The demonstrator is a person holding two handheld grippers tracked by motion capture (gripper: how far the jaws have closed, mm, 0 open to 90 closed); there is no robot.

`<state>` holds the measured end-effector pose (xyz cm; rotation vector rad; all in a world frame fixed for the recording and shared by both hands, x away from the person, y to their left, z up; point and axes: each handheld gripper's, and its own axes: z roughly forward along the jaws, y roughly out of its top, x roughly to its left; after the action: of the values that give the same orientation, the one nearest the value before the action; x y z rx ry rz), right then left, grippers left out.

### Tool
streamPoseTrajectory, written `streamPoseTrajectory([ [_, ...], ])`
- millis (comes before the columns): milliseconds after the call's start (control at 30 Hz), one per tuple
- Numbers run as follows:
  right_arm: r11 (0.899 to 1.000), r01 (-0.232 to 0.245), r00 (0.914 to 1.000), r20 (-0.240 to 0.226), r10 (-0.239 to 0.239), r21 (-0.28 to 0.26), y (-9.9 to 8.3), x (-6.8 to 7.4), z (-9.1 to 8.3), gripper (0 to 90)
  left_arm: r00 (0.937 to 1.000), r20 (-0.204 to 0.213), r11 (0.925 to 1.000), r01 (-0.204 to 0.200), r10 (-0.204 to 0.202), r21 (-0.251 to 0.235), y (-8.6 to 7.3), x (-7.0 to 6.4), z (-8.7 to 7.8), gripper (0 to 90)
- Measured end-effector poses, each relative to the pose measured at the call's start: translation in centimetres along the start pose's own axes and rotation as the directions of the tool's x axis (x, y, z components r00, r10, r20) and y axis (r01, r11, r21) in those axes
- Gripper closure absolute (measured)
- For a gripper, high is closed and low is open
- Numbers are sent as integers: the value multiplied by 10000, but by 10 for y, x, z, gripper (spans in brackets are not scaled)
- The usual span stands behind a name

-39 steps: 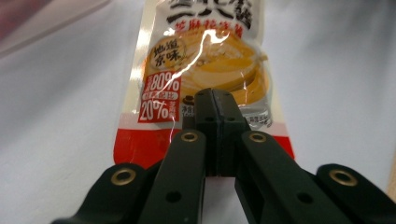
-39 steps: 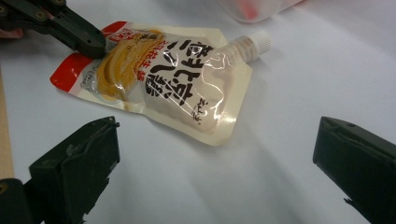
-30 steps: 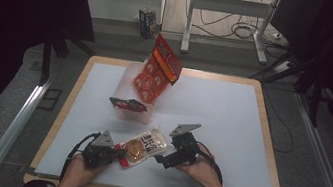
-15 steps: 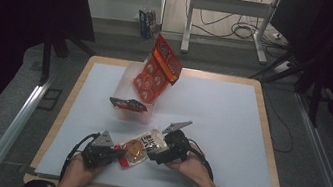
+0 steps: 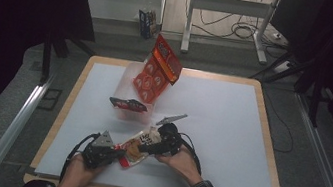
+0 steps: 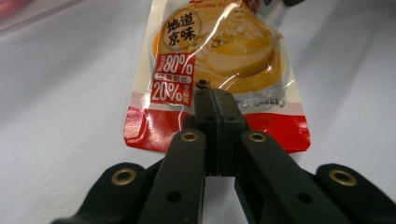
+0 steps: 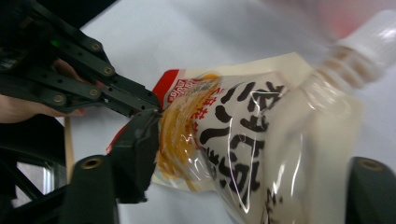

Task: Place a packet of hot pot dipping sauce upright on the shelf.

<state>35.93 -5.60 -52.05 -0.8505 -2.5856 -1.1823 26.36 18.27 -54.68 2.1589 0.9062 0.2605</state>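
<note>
R gripper (image 5: 148,147) moved in over sauce pouch (image 5: 138,146), jaws spread around it, L gripper (image 5: 117,153) jaws pinching pouch's bottom edge

In the left gripper view the sauce pouch (image 6: 219,60) runs off the top edge, so its upper print and spout end are cut away, and the left gripper (image 6: 215,100) covers the middle of the pouch's red bottom seam where its jaws press together. In the right gripper view the pouch's white screw cap (image 7: 373,32) is blurred and clipped by the right edge, and the pouch's lower part leaves the bottom edge. The right gripper (image 7: 252,163) has one jaw mostly out of the picture at the right. From the high view the pouch's lettering is too small to read, and the person's hands cover both gripper bodies.
</note>
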Motion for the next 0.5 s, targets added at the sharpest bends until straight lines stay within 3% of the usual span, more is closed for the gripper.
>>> streamPoseTrajectory([
  [100,9990,338,9994,102,-341,285,2,5,5,492,10000,-39,10000,-77,77,24,0,0,0,900],
  [167,9990,407,9989,230,-412,207,3,7,3,598,10000,4,10000,-63,63,22,0,0,0,900],
  [300,9991,376,9992,102,-375,-169,5,8,-2,690,9999,137,10000,34,-33,-38,-1,2,-1,900],
  [433,9984,-117,9970,-764,74,-554,7,8,-8,726,9999,75,9999,-117,117,-6,0,1,-1,900],
  [500,9982,-138,9962,-863,87,-589,8,8,-9,727,9999,39,9999,-140,140,-20,0,0,-1,900],
])
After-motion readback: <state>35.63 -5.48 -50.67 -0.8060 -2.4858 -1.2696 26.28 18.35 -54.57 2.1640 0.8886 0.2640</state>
